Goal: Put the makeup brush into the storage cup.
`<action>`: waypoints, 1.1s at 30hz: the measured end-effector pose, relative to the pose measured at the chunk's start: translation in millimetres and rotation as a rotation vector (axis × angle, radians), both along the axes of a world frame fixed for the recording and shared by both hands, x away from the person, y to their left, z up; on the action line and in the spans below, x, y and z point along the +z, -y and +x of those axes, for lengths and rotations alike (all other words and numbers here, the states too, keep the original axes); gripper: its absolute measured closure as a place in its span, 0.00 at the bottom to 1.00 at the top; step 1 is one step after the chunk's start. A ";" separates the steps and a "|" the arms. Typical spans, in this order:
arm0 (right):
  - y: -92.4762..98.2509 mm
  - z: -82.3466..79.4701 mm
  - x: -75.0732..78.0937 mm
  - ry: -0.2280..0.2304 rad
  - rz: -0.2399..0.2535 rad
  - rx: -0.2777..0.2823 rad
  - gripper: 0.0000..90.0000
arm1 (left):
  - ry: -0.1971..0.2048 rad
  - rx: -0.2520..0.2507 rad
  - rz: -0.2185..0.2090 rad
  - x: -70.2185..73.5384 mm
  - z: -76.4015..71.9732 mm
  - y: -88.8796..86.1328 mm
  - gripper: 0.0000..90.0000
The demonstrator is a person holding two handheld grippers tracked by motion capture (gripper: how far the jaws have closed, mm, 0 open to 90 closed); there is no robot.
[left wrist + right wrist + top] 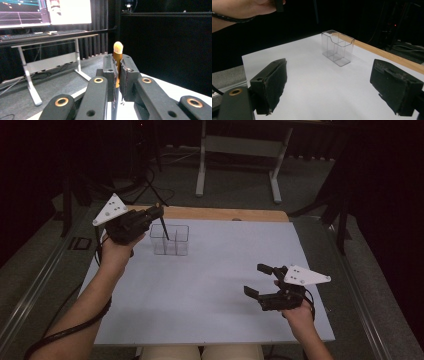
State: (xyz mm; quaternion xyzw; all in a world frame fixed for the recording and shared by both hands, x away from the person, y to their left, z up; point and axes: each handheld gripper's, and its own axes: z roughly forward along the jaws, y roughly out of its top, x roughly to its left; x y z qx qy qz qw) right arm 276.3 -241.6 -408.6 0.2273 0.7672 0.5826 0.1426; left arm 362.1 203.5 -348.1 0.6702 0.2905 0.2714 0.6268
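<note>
My right tool (264,285) nearest, jaws spread, empty, low over table (210,310). My left tool (150,215) pinching brush (118,53) above clear organizer (170,240). Brush long axis steep: bristles up, handle tip down toward a compartment. Risk: handle catches rim or divider, light organizer tips or slides; brush slips in pinch.

White sheet (210,290) over table, wooden edge (225,213) exposed along far side. Grey floor beyond, with white-legged desk (239,150) and loose cables (150,187). Lit monitor (23,11) on that desk. Black curtains (165,50) behind.
</note>
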 end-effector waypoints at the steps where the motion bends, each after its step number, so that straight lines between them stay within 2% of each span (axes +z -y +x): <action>1: -0.2 0.2 -0.4 -0.001 -0.001 0.000 0.16 | -0.001 0.010 0.002 -1.2 2.5 -1.5 0.95; 4: -0.8 0.8 -1.7 -0.005 -0.004 0.003 0.16 | 0.010 0.027 0.022 -3.8 10.3 -5.3 0.95; 9: -1.8 1.5 -2.8 -0.007 -0.009 0.008 0.16 | 0.009 0.050 0.020 -7.0 22.3 -10.1 0.95; 16: -1.8 2.5 -5.2 -0.008 -0.015 0.015 0.16 | 0.023 0.086 0.043 -12.8 37.1 -13.8 0.95; 18: -2.0 2.6 -5.8 -0.011 -0.020 0.016 0.16 | 0.023 0.093 0.035 -14.5 41.0 -15.9 0.95; 29: -2.8 3.5 -7.4 -0.014 -0.021 0.025 0.16 | 0.029 0.134 0.052 -18.2 58.6 -22.3 0.95; 33: -3.1 3.6 -7.9 -0.013 -0.024 0.028 0.16 | 0.017 0.143 0.039 -21.0 63.2 -25.0 0.95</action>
